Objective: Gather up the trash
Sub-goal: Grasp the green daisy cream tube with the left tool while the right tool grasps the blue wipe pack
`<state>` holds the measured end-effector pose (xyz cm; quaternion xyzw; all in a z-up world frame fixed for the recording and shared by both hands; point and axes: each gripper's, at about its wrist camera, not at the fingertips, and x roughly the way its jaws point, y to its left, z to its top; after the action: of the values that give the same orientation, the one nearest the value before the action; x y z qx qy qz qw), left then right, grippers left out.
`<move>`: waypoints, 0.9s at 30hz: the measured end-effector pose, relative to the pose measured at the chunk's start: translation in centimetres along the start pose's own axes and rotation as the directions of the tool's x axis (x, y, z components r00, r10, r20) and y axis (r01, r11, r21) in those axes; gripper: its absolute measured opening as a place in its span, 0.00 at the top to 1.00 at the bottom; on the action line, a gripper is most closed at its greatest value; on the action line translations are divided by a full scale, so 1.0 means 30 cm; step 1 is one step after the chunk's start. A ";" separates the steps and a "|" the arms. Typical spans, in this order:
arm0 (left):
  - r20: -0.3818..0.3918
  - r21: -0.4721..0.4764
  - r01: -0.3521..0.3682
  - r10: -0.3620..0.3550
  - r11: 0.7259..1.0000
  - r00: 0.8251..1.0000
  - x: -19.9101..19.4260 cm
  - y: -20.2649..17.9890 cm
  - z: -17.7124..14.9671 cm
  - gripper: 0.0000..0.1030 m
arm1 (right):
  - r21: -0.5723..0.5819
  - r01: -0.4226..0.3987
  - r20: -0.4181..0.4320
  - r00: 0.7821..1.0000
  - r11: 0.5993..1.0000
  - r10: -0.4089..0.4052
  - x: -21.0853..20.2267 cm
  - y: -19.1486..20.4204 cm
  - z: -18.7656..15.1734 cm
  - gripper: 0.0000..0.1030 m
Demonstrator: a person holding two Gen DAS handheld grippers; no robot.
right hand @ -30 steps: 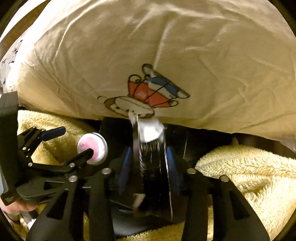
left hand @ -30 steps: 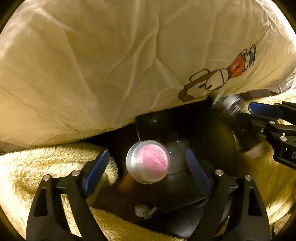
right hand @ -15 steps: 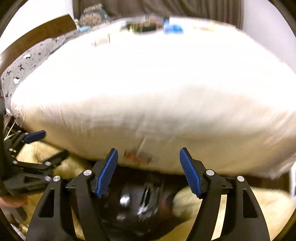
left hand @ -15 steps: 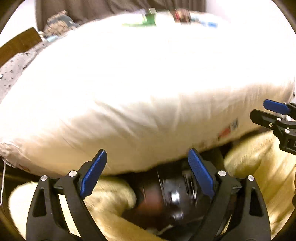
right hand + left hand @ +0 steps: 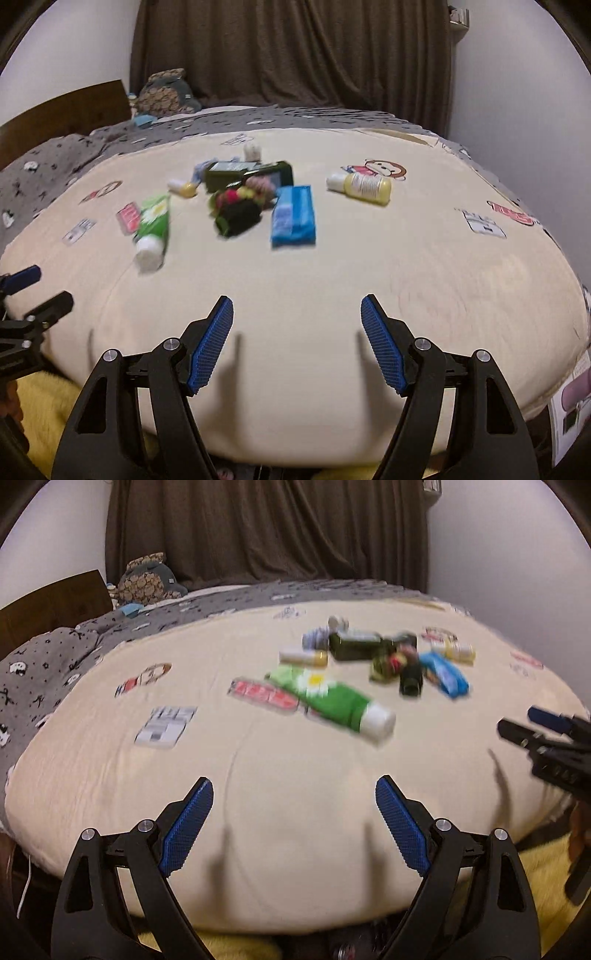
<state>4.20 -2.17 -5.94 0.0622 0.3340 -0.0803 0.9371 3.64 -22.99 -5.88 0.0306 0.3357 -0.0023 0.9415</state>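
Trash lies in a cluster on the cream bed cover (image 5: 295, 812): a green tube with a white cap (image 5: 332, 701) (image 5: 153, 229), a blue packet (image 5: 445, 674) (image 5: 293, 216), a dark box (image 5: 354, 644) (image 5: 247, 173), a dark floral wrapper (image 5: 240, 206), a yellow bottle (image 5: 364, 186) and a small yellow tube (image 5: 303, 658). My left gripper (image 5: 294, 812) is open and empty above the bed's near edge. My right gripper (image 5: 297, 332) is open and empty beside it; it shows at the right edge of the left wrist view (image 5: 546, 738).
A grey patterned blanket (image 5: 55, 653) covers the far and left side of the bed. A plush toy (image 5: 147, 578) sits by the dark headboard (image 5: 48, 602). A dark curtain (image 5: 295, 55) hangs behind. Yellow fleece (image 5: 40, 406) lies below the bed edge.
Both grippers have risen from the dark bag below the bed edge to above the bed. The silver can and the shiny wrapper they held are gone from the fingers, which now stand open.
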 end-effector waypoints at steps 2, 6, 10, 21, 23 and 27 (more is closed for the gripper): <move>0.006 -0.005 0.002 -0.002 1.000 1.000 0.019 -0.008 0.024 0.18 | 0.001 0.004 -0.015 1.000 1.000 -0.004 0.041 -0.003 0.028 0.30; -0.007 -0.025 0.023 -0.023 0.999 1.000 0.098 -0.045 0.091 0.18 | 0.002 -0.001 -0.052 0.999 1.000 0.001 0.120 0.006 0.057 0.30; -0.039 -0.032 0.022 -0.023 0.999 0.999 0.190 -0.078 0.140 0.18 | 0.006 -0.004 -0.088 0.996 1.000 0.004 0.195 0.003 0.097 0.30; -0.161 -0.051 -0.040 0.031 0.998 0.986 0.401 -0.083 0.174 0.13 | -0.017 0.045 -0.140 0.989 0.999 -0.047 0.348 0.013 0.197 0.30; -0.170 -0.045 -0.041 0.033 0.998 0.985 0.410 -0.078 0.179 0.13 | -0.019 0.048 -0.143 0.988 0.999 -0.051 0.365 0.014 0.208 0.31; -0.195 -0.049 -0.019 0.009 0.999 0.981 0.433 -0.057 0.190 0.15 | -0.029 0.037 -0.154 0.987 0.999 -0.041 0.388 0.019 0.219 0.42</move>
<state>17.32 -6.23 -9.92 0.0483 0.4255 -0.0587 0.9018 16.82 -22.63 -8.15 0.0120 0.4080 -0.0139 0.9128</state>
